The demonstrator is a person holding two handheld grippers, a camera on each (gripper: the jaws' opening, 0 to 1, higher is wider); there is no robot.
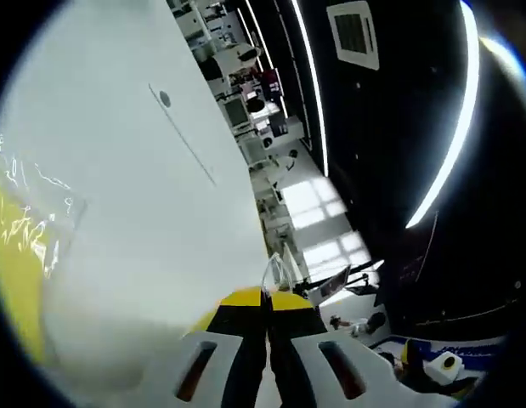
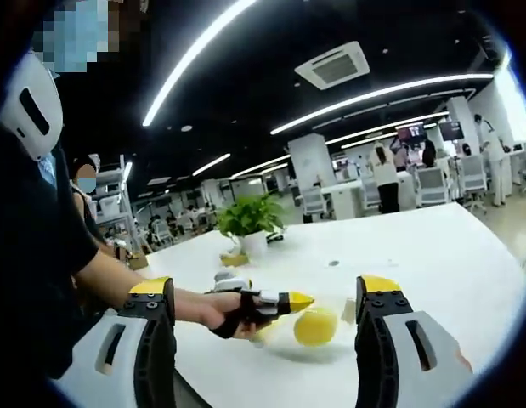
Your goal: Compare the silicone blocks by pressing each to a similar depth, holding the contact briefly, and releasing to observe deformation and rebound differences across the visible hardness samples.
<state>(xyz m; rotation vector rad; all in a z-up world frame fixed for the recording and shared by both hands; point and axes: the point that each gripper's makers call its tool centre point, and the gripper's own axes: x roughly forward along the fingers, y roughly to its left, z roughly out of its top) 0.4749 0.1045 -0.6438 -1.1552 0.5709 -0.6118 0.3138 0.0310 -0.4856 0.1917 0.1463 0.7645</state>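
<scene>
On the white table: a round yellow silicone block is lying.
Left gripper: jaws are meeting (gripping nothing), beside the block.
Right gripper: jaws are standing wide apart, empty.

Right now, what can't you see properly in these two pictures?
- Yellow block, right gripper view: inside a clear bag, too small to tell its shape or hardness.
- Yellow thing in plastic, left gripper view: blurred, cut off by the edge.
- Left gripper, right gripper view: the hand hides its handle.

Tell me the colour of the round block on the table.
Yellow block, clearest in the right gripper view.
</scene>
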